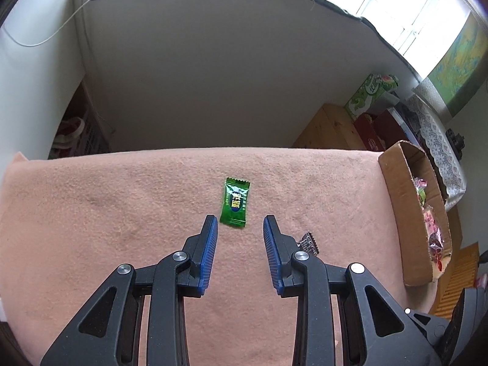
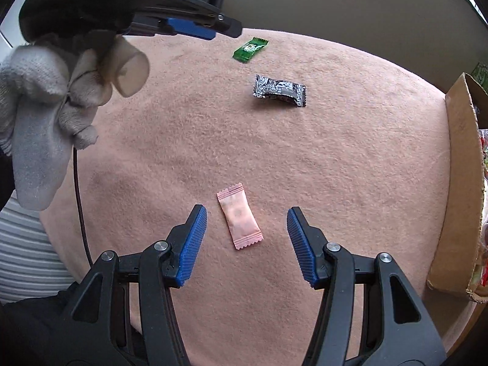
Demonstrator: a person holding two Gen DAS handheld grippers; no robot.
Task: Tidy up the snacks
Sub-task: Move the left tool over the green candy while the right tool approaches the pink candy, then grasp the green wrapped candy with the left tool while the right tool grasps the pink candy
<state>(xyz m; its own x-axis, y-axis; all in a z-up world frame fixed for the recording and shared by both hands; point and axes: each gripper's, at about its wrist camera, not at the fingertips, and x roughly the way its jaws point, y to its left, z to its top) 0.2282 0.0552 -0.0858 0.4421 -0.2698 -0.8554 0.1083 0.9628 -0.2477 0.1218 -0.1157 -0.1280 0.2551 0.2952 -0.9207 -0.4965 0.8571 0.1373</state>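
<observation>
A green wrapped candy [image 1: 235, 202] lies on the pink cloth just beyond my open left gripper [image 1: 240, 224]; it also shows far off in the right wrist view [image 2: 250, 49]. A black patterned candy [image 2: 280, 90] lies mid-cloth, partly hidden behind the left gripper's right finger in the left wrist view [image 1: 309, 242]. A pink candy [image 2: 240, 220] lies between the fingers of my open right gripper [image 2: 247, 218], touching neither. The left gripper [image 2: 195, 30], held by a gloved hand, shows at the top left of the right wrist view.
A cardboard box [image 1: 405, 213] holding several wrapped snacks stands at the cloth's right edge, also in the right wrist view [image 2: 457, 183]. Beyond the table are a wooden cabinet [image 1: 329, 128], stacked boxes and a wall.
</observation>
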